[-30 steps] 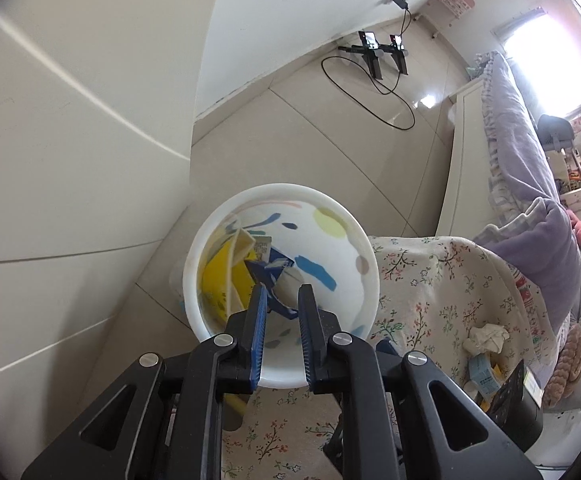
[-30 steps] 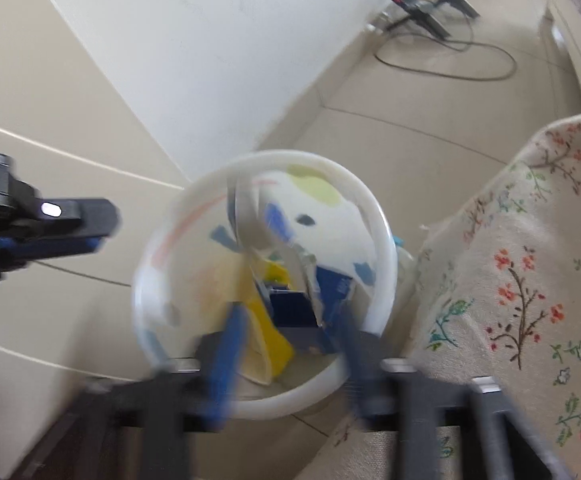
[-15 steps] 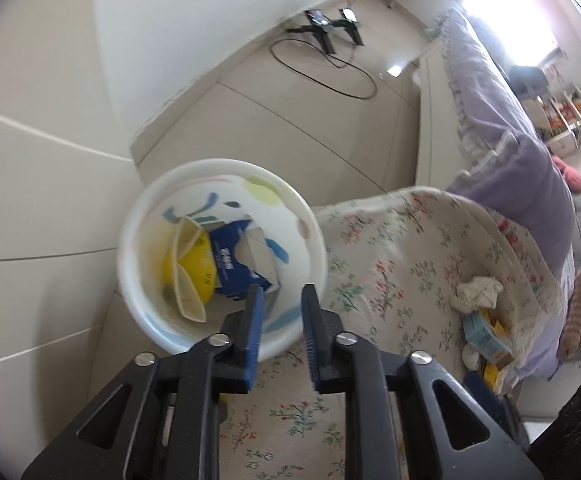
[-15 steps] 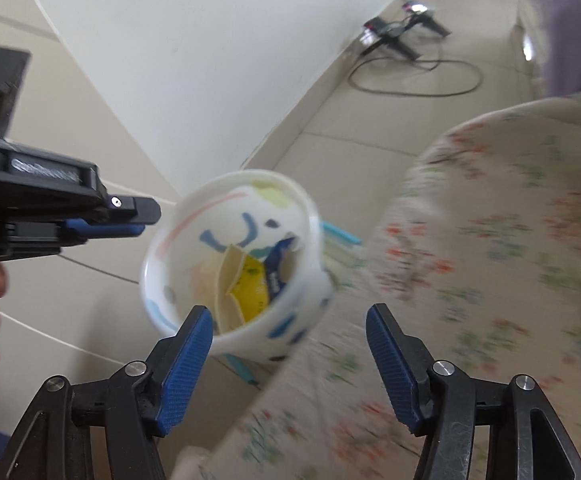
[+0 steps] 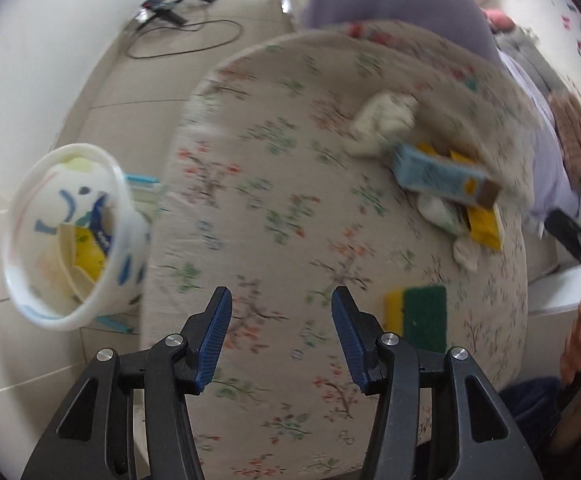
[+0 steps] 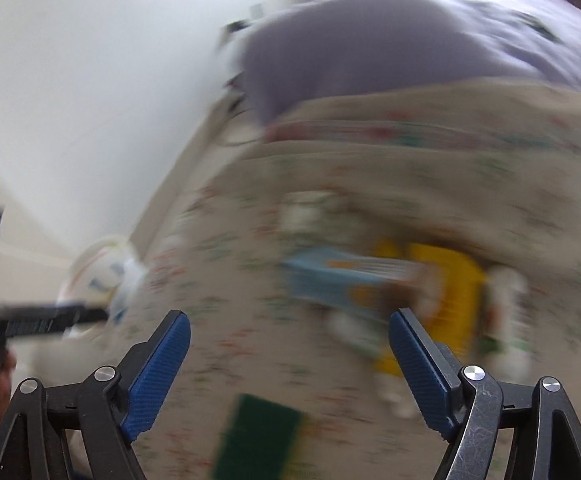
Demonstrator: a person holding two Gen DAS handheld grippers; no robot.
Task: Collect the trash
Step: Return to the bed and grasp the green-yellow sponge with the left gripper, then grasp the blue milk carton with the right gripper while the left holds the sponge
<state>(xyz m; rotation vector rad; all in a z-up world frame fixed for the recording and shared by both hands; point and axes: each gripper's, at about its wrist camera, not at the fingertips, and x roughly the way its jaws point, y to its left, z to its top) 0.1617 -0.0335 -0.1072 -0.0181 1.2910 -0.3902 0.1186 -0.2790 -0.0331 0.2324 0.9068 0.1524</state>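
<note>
Both tools gape empty: left tool (image 5: 281, 334), right tool (image 6: 289, 354). Advise right approaches blue carton (image 5: 442, 174) squarely, pads spanning its narrow sides, before carrying to bin (image 5: 64, 236).

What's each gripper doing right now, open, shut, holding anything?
Left gripper: open, holding nothing, over the floral cloth.
Right gripper: open, holding nothing, facing the boxes on the cloth.

Bright daylight; fisheye bending, dark corners; right wrist view heavily motion-blurred, left mildly.
</note>
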